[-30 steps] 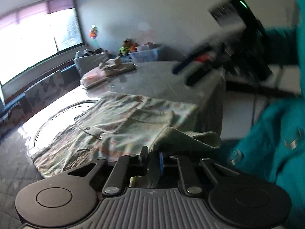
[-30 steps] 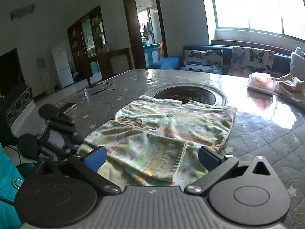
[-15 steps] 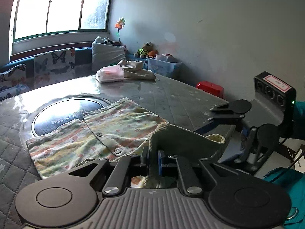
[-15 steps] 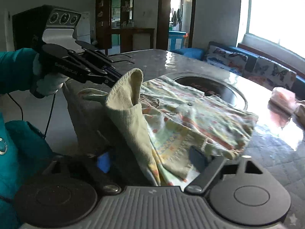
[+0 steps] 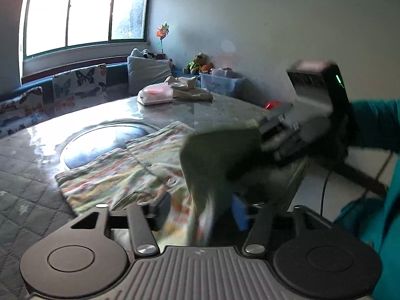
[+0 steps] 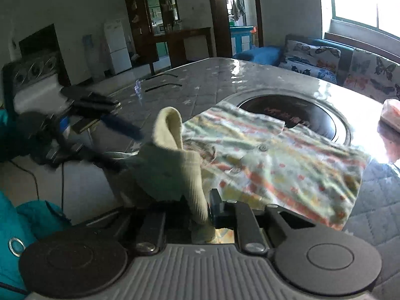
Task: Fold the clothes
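Fingers on my left gripper (image 5: 200,212) are spreading apart, the dark left finger (image 5: 160,208) and the blue-padded right one (image 5: 239,215) standing clear of the cloth that hangs between them, so I read that side as released; on my right gripper (image 6: 203,212) the jaws are closing and I see them pinched onto the ribbed cream cuff (image 6: 195,187), which rises from between the pads and curls over in a loop; the cuff belongs to the patterned garment (image 6: 275,160), pale green with orange and yellow marks and small buttons, which lies mostly flat on the grey quilted table (image 6: 200,85) with its near edge lifted toward me and its far corner lying over the rim of the round dark inset (image 6: 312,115) in the tabletop; from the left wrist view I see the right gripper's fingers reaching into the raised fold of cloth, blurred, with a teal sleeve (image 5: 375,125) behind them; from the right wrist view the left gripper sits off to the left of the cuff, also blurred, just beside the table's edge; well apart from the garment, at the far side of the table, I see a folded pink-and-white bundle (image 5: 156,95) touching a beige piece of clothing (image 5: 187,90); behind them runs a bench with butterfly cushions (image 5: 80,90) under a bright window (image 5: 82,12).
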Action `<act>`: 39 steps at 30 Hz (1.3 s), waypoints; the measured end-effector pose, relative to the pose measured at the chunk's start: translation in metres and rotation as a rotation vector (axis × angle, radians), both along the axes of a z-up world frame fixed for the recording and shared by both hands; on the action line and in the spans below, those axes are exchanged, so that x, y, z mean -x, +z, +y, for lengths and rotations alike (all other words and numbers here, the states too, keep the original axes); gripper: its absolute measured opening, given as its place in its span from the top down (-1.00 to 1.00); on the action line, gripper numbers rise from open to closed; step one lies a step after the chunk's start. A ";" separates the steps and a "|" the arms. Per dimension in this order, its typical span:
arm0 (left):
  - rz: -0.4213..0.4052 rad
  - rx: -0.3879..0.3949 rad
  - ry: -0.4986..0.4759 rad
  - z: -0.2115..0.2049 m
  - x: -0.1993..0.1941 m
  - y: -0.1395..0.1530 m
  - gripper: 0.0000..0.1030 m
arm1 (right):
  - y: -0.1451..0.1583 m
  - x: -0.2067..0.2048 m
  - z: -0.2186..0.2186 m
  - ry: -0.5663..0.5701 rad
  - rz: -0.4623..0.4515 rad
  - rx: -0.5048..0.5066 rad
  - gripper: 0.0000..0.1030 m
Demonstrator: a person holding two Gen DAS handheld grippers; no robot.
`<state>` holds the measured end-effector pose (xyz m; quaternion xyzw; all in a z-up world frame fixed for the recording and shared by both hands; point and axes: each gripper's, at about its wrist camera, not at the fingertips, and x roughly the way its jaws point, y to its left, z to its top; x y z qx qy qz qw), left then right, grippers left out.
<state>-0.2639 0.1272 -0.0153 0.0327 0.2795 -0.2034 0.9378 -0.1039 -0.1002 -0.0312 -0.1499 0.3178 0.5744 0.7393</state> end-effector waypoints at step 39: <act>0.172 0.141 0.404 0.121 -0.192 -0.044 0.79 | -0.029 -0.170 0.120 -0.266 -0.116 0.098 0.51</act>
